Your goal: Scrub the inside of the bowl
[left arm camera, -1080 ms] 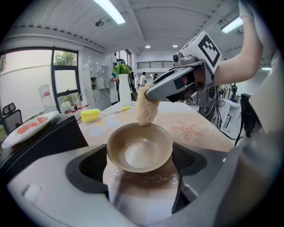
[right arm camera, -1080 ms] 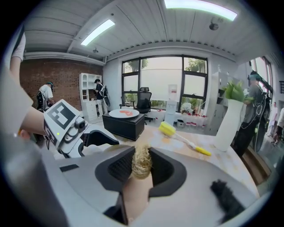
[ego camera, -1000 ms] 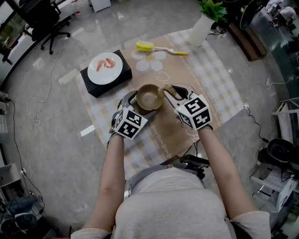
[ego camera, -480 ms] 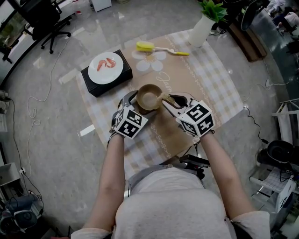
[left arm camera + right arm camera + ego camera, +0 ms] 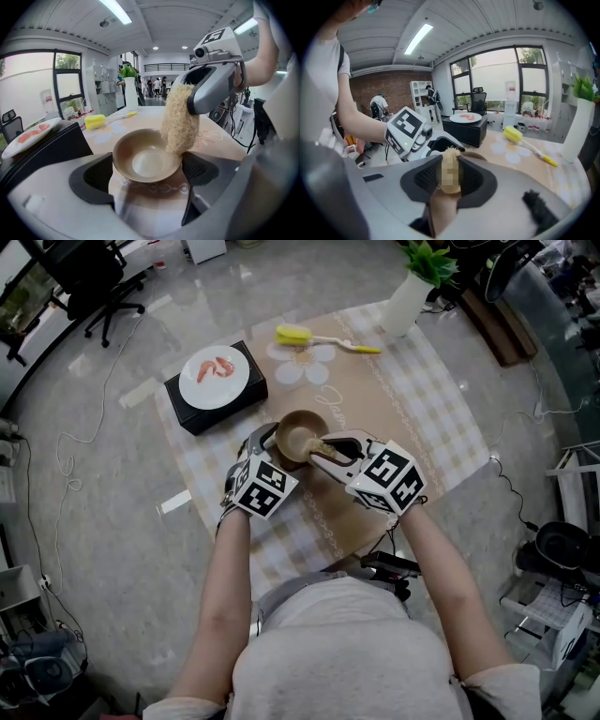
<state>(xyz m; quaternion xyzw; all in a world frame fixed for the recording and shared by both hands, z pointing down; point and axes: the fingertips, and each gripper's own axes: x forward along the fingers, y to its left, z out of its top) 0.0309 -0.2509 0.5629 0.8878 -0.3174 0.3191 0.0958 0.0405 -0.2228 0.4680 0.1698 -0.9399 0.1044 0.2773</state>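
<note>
Low in the centre of the frame, the left gripper (image 5: 147,174) has its jaws closed on both sides of the bowl (image 5: 298,435). The bowl is shallow, round and tan-brown with a paler, glossy bottom, and it stands upright on the checked mat (image 5: 431,399). The right gripper (image 5: 323,452) pinches a straw-coloured fibrous scrubber (image 5: 316,447), whose lower end rests against the bowl's inner right wall. Beyond, a white plate (image 5: 216,376) sits on a black box (image 5: 187,404) at upper left, and a yellow brush (image 5: 323,337) lies at top centre.

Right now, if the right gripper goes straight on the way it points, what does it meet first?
The right gripper carries a fibrous pad in front; that pad would likely meet the inside of the bowl first, though depth is unclear.
</note>
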